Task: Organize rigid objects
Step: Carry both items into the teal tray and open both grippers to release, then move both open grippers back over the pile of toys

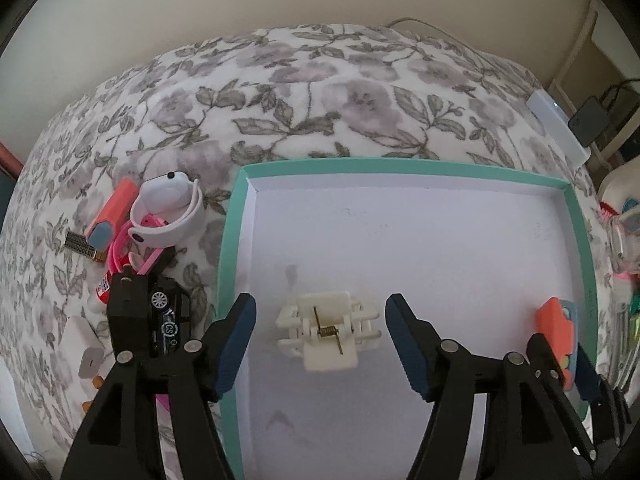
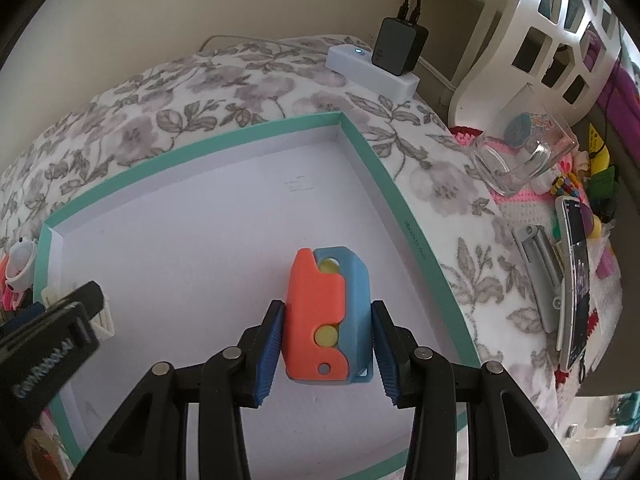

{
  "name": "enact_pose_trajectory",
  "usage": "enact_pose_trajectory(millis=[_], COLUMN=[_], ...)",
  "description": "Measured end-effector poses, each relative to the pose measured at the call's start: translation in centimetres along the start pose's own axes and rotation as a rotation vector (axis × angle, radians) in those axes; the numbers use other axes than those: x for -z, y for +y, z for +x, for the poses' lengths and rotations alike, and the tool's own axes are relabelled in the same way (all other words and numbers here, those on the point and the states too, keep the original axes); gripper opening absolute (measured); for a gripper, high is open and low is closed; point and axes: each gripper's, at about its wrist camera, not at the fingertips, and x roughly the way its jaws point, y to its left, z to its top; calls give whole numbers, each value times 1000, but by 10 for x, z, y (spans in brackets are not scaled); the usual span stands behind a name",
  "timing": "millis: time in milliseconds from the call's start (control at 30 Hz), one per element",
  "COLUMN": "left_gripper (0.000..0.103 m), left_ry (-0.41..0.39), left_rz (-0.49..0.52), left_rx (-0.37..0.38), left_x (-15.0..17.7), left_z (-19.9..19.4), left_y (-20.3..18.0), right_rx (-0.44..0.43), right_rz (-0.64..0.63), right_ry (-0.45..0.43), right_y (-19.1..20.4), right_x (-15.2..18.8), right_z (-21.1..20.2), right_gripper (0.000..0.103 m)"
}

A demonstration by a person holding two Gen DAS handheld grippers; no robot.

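A white hair clip point(image 1: 326, 332) lies on the white floor of the teal-rimmed tray point(image 1: 228, 260). My left gripper point(image 1: 321, 320) stands open around it, and neither blue pad touches it. Over the tray's right side, my right gripper point(image 2: 327, 320) is shut on an orange-and-blue block toy point(image 2: 320, 308), its pads pressed against both sides. The left wrist view shows that toy point(image 1: 554, 320) at the far right. At the left edge of the right wrist view are the left gripper point(image 2: 60, 320) and part of the clip point(image 2: 102, 320).
Left of the tray, on the floral blanket point(image 1: 320, 92), lie a white wristband gadget point(image 1: 164, 208), another orange toy point(image 1: 114, 212), a dark toy car point(image 1: 168, 316) and a white charger point(image 1: 86, 344). To the right are a power strip point(image 2: 372, 72), a glass point(image 2: 520, 156), a phone point(image 2: 576, 280) and a white basket point(image 2: 560, 28).
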Motion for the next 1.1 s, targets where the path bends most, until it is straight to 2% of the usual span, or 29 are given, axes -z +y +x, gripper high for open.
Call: enact_pose_trajectory(millis=[100, 233, 400, 467, 567, 767, 800, 833, 867, 933, 1000, 1067, 1100], left_gripper=[69, 75, 76, 77, 85, 86, 88, 96, 100, 100, 100, 100, 100], left_ry=[-11, -38, -53, -58, -60, -60, -61, -62, -63, -65, -63, -59, -57], left_rz=[-5, -12, -12, -18, -24, -55, -62, -72, -80, -98, -122, -146, -161], left_rx=[0, -4, -21, -33, -43, -83, -88, -96, -102, -114, -116, -115, -113], left_x=[1, 3, 5, 5, 6, 7, 8, 8, 8, 8, 8, 8, 8], left_z=[-6, -14, -20, -22, -23, -25, -25, -25, -25, -25, -25, -24, -24], left_y=[3, 7, 11, 14, 18, 32, 34, 38, 41, 48, 57, 65, 70], right_rx=[1, 2, 9, 13, 15, 18, 16, 12, 10, 7, 9, 4, 2], right_rz=[-5, -15, -29, -38, -39, -45, -45, -43, -40, -34, -33, -30, -29], right_ry=[1, 0, -11, -27, -39, -36, -35, -35, -35, -36, -37, -39, -40], right_y=[0, 2, 4, 5, 6, 8, 8, 7, 7, 7, 7, 7, 7], right_x=[0, -1, -1, -2, -2, 0, 1, 2, 2, 3, 3, 4, 3], right_z=[0, -3, -5, -9, -12, -12, -12, -12, -12, -13, -14, -15, -15], right_gripper=[45, 45, 49, 62, 64, 73, 75, 81, 83, 83, 88, 103, 103])
